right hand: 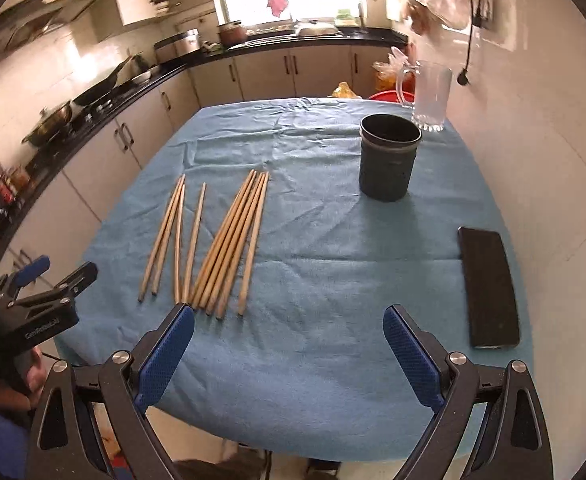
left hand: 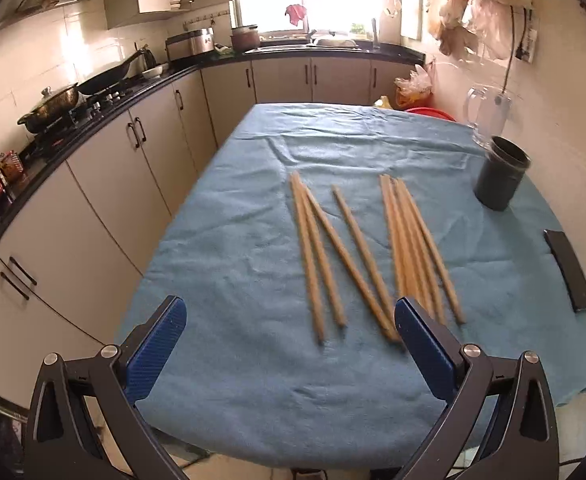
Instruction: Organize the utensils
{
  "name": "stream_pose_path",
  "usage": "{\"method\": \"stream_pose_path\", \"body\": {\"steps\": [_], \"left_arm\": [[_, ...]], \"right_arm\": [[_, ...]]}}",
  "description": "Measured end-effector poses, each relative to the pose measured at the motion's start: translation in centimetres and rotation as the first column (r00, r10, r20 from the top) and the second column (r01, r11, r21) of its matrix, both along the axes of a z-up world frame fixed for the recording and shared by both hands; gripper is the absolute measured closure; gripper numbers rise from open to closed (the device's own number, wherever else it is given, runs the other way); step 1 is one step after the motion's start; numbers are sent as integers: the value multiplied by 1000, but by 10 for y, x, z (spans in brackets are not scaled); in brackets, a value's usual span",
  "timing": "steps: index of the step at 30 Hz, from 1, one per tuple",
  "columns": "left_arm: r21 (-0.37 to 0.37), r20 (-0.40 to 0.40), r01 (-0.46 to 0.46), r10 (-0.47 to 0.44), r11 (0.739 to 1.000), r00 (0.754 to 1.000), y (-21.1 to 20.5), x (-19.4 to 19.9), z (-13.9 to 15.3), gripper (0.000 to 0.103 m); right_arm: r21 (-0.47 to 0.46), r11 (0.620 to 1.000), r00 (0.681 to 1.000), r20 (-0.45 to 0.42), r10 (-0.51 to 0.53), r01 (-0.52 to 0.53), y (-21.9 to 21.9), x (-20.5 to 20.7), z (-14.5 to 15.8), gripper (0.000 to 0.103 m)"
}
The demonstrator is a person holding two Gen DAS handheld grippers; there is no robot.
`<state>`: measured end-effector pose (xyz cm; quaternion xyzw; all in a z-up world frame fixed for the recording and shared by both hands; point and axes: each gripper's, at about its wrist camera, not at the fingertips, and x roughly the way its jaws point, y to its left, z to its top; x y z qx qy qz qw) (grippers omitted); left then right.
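Both my claws are released and empty: the left gripper (left hand: 289, 316) hangs over the near edge of the blue cloth (left hand: 233, 240), jaws wide, and the right gripper (right hand: 289, 324) does too. The wooden chopsticks (right hand: 221, 240) lie loose on the cloth in front of me, left of centre. The dark cup (right hand: 387, 160) stands upright further back to their right, near a glass jug (right hand: 429, 96), with a black phone (right hand: 489, 284) flat at the right side.

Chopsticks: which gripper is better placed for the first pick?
Left, likely. The left gripper is open right at the chopsticks' near ends; the right gripper faces bare cloth, chopsticks off its left finger.
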<state>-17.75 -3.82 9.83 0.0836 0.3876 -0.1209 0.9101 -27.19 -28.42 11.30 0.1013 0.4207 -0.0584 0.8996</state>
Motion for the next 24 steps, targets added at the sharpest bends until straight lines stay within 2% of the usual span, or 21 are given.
{"method": "stream_pose_path", "body": {"steps": [3,11,17,24], "left_arm": [[20,-9,22,-22,1000,1000,-23,-14,-2,0],[43,-33,-6,8,999,999,-50,-40,-9,0],[47,-18,-54,55,997,998,-49,-49,-3,0],[38,-5,-108,109,993,994,-42,-52,3,0]], "right_arm": [[-41,999,1000,11,28,-27,-9,-11,0,6],[-22,997,997,7,73,-73,-40,-30,-6,6],[1,995,995,23,100,-100,-56,-34,-6,6],[-12,986,984,64,165,-165,-52,-32,2,6]]}}
